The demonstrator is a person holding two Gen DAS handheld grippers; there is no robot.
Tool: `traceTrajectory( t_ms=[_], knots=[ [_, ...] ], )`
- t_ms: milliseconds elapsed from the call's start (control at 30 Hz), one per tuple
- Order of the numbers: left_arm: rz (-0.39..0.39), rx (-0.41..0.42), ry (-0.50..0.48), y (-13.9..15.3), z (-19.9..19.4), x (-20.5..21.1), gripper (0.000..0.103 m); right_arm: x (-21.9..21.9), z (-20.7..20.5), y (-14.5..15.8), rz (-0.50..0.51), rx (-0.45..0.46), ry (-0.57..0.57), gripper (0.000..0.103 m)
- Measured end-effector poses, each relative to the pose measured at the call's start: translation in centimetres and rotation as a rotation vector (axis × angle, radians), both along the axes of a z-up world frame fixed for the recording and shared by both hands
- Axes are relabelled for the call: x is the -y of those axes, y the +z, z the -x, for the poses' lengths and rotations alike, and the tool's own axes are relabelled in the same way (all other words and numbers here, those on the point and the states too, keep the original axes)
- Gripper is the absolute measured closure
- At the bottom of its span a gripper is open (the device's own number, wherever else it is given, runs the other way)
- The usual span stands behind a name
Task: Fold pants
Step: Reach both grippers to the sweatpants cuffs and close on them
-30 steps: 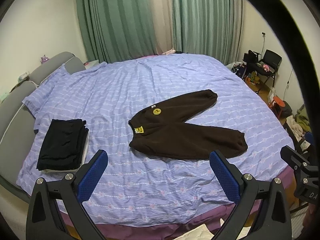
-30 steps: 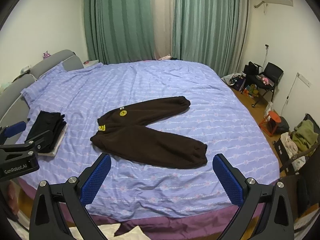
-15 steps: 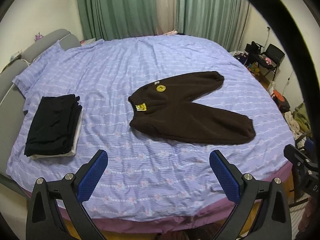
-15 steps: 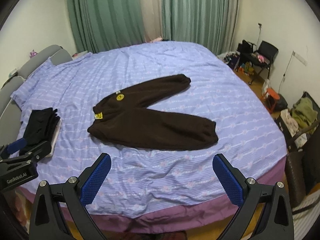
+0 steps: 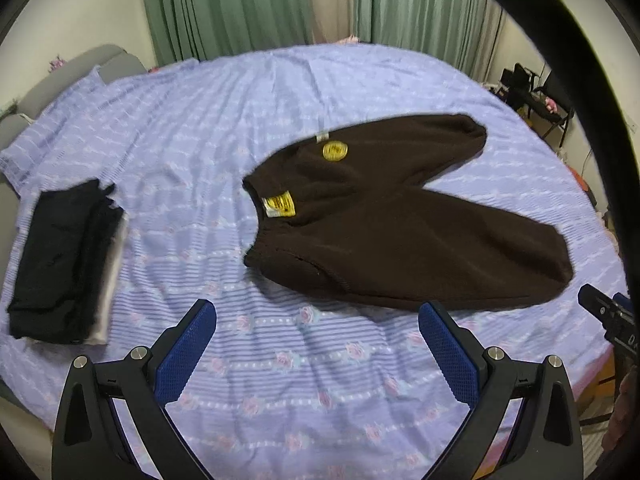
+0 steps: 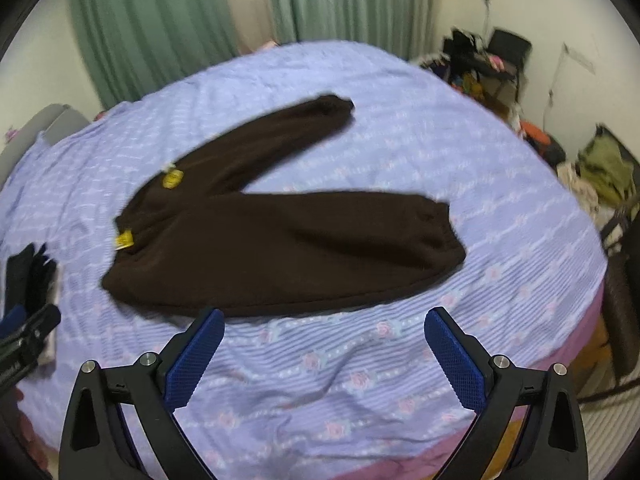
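My left gripper [image 5: 318, 344] and right gripper [image 6: 324, 346] both hover over the near edge of the bed [image 5: 280, 360], jaws spread wide and holding nothing. The dark brown pants [image 5: 384, 216] lie flat at the centre of the frame — legs splayed in a V toward the right, waistband to the left. A folded black stack of clothes [image 5: 60, 256] sits at the left edge.

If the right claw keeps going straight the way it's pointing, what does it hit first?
Most likely the brown pants, on the near leg lying just beyond the open right claw. Depth is unclear, so if it is angled steeply it may touch the purple bedsheet just short of them.
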State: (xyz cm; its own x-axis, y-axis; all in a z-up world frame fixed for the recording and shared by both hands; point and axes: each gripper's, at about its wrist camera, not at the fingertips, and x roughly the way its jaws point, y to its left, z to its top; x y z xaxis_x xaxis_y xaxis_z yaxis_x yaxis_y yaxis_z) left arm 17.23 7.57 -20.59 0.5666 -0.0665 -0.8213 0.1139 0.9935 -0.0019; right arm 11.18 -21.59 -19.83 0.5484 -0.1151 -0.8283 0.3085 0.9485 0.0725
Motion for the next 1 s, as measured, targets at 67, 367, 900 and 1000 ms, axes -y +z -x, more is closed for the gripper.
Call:
traceTrajectory(
  t_ms=[67,367,900,1000],
  knots=[
    [0.008,-0.026,0.007,-2.2,-1.2,-0.2,0.002,0.7,-1.1,-2.6,-0.024,-0.01,-0.035,0.004],
    [0.043,-0.108,0.04,-9.4,-5.6,-0.8,0.01,2.6,-4.2,-11.0,-0.073,-0.078,-0.137,0.013],
    [0.28,-0.243,0.035,-13.6,-9.6,-1.1,0.047,4.5,-7.1,-14.0,-0.157,-0.074,-0.191,0.02],
    [0.285,-0.228,0.026,-12.9,-9.3,-0.9,0.061,5.1,-8.0,-14.9,-0.193,-0.087,-0.216,0.036]
  ],
)
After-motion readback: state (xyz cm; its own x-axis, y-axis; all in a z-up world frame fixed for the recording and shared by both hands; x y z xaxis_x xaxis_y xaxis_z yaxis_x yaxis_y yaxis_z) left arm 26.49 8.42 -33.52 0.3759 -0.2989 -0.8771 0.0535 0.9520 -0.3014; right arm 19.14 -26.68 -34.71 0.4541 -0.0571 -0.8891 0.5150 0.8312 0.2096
